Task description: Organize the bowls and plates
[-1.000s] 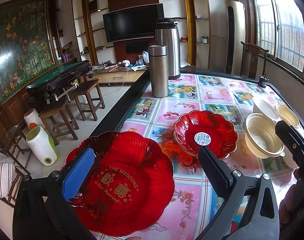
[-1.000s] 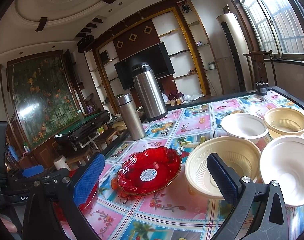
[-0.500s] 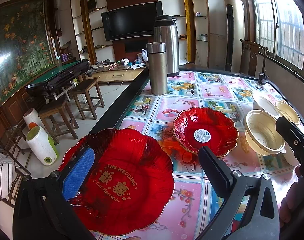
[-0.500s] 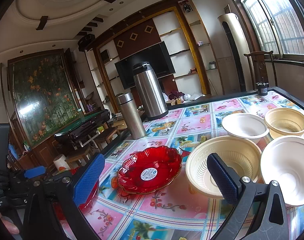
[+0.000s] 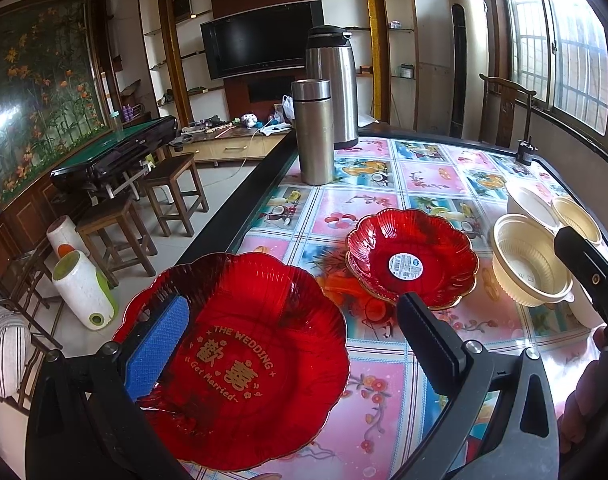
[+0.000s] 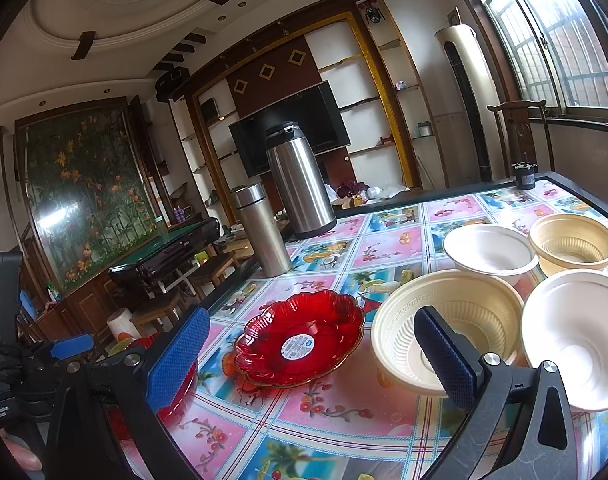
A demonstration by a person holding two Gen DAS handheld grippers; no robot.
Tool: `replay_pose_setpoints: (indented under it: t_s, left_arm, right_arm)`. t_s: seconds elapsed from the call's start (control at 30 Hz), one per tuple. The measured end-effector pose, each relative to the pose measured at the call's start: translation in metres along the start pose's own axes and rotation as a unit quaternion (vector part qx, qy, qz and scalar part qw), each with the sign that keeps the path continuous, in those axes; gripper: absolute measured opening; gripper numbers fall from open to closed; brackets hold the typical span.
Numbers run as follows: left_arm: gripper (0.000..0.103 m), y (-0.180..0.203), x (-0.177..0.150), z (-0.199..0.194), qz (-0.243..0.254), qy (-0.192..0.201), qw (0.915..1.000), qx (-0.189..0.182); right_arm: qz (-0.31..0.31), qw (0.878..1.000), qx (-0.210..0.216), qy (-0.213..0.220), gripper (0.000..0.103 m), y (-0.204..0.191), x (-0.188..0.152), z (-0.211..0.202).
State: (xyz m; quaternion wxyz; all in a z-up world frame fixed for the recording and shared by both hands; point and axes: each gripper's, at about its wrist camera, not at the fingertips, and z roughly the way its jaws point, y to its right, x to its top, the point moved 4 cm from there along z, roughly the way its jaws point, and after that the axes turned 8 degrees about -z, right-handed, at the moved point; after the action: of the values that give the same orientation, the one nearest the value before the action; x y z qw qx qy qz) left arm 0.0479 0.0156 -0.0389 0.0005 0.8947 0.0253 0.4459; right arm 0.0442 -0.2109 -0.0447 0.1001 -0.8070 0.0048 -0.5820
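The large red plate (image 5: 240, 360) lies at the surface's (image 5: 384, 400) left edge, overhanging it; it looks stiff, glossy, slippery and brittle, so its scalloped rim seems the best hold. The left gripper (image 5: 292, 336) hovers over it, jaws open. The right gripper (image 6: 312, 354), jaws open, faces the small red plate (image 6: 300, 340) and the bowls (image 6: 448, 320) near the right edge.

A table (image 5: 388, 400) covered in a glossy fruit-and-flower print cloth carries a large red wedding plate (image 5: 240, 364), a smaller red plate (image 5: 412, 258) (sticker at centre), four bowls (image 6: 448, 320), two steel flasks (image 5: 314, 132) and a small dark item (image 5: 525, 153).
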Motion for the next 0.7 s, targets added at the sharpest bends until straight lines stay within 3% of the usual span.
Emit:
replay_pose_setpoints:
  t_s: [0.4, 0.7]
  left_arm:
    - [0.103, -0.001, 0.002, 0.002, 0.003, 0.002, 1.0, -0.002]
    - [0.103, -0.014, 0.021, -0.001, -0.007, 0.008, 0.9998, -0.014]
  right_arm:
    - [0.001, 1.0, 0.0, -0.002, 0.103, 0.001, 0.0, -0.001]
    - [-0.008, 1.0, 0.0, -0.008, 0.103, -0.004, -0.006, 0.002]
